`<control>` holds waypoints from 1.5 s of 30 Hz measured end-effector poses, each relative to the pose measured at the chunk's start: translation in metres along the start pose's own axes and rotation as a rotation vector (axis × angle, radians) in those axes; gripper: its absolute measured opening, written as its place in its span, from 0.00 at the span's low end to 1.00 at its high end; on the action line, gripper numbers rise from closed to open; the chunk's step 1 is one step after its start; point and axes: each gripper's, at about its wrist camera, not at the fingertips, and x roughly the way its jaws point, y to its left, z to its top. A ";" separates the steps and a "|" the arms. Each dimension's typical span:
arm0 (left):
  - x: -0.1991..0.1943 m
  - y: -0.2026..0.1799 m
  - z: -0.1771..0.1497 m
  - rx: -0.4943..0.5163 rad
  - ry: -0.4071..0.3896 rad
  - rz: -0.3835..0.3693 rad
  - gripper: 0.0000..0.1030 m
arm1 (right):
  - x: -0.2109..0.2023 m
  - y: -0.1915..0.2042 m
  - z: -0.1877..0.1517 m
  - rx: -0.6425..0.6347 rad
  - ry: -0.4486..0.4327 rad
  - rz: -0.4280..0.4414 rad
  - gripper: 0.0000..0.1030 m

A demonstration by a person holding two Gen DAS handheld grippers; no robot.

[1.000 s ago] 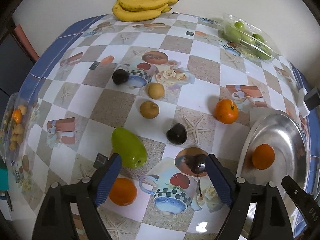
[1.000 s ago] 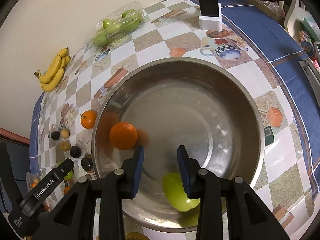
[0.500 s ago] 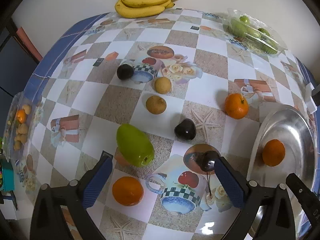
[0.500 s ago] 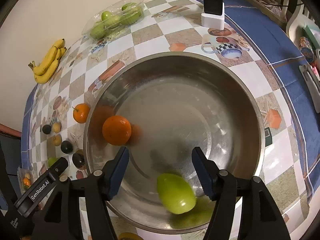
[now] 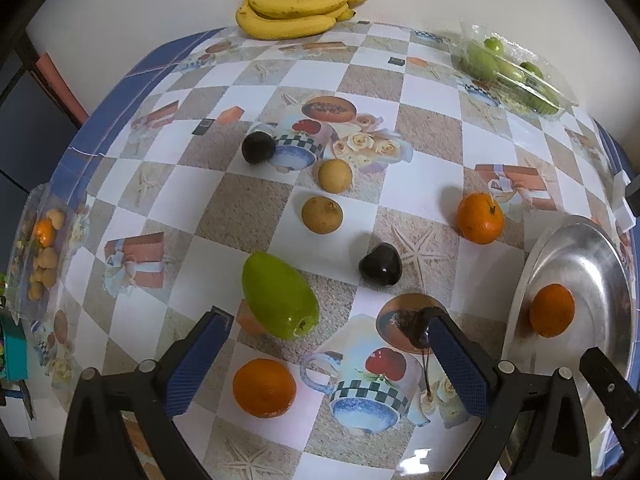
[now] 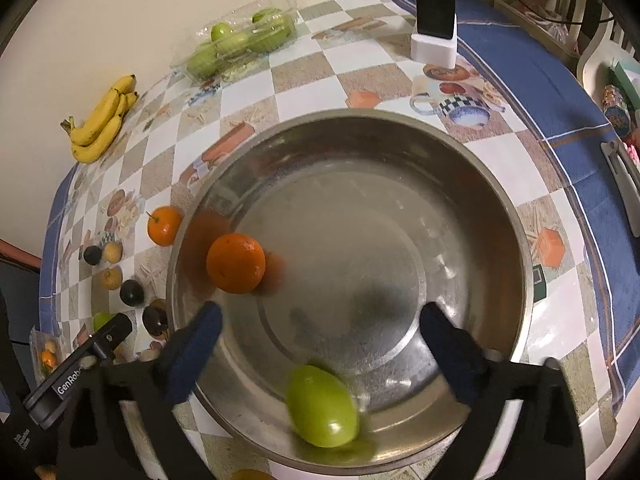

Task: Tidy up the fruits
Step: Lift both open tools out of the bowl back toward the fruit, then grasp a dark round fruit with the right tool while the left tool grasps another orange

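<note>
My right fingers (image 6: 318, 332) are spread wide and hold nothing, above the steel bowl (image 6: 508, 216) at the bench's right edge. A green mango (image 6: 322, 406) lies against the bowl's near wall and an orange (image 6: 236, 263) sits by its left wall. My left fingers (image 5: 326, 360) are also spread and empty, over the loose fruit on the bench (image 5: 248, 216): a second green mango (image 5: 278, 300) just ahead, an orange on the cloth (image 5: 264, 387) between them, a dark cherry (image 5: 416, 326) touching the right pad.

Cream wall (image 5: 120, 20), checkered tablecloth with blue border (image 5: 248, 208), white chair (image 6: 600, 60)
</note>
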 end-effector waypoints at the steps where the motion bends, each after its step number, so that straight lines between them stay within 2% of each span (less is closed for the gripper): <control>1: 0.000 0.001 0.000 -0.001 -0.002 0.001 1.00 | -0.001 0.000 0.000 0.000 -0.005 -0.004 0.97; 15: -0.005 0.005 0.002 0.002 -0.007 -0.020 1.00 | -0.003 -0.003 0.000 0.003 -0.010 -0.026 0.97; 19: -0.011 0.015 0.005 -0.023 -0.018 -0.050 1.00 | -0.005 0.005 -0.001 -0.023 -0.020 0.019 0.97; 27: -0.023 0.056 0.011 -0.121 -0.065 -0.048 1.00 | -0.012 0.058 -0.015 -0.200 -0.057 0.123 0.97; 32: -0.027 0.075 0.011 -0.159 -0.083 -0.037 1.00 | -0.011 0.085 -0.027 -0.281 -0.044 0.176 0.97; 40: -0.024 0.095 0.013 -0.228 -0.082 -0.049 1.00 | -0.007 0.123 -0.035 -0.389 -0.036 0.236 0.97; 45: -0.016 0.099 0.014 -0.241 -0.065 -0.068 1.00 | -0.009 0.138 -0.036 -0.437 -0.060 0.265 0.97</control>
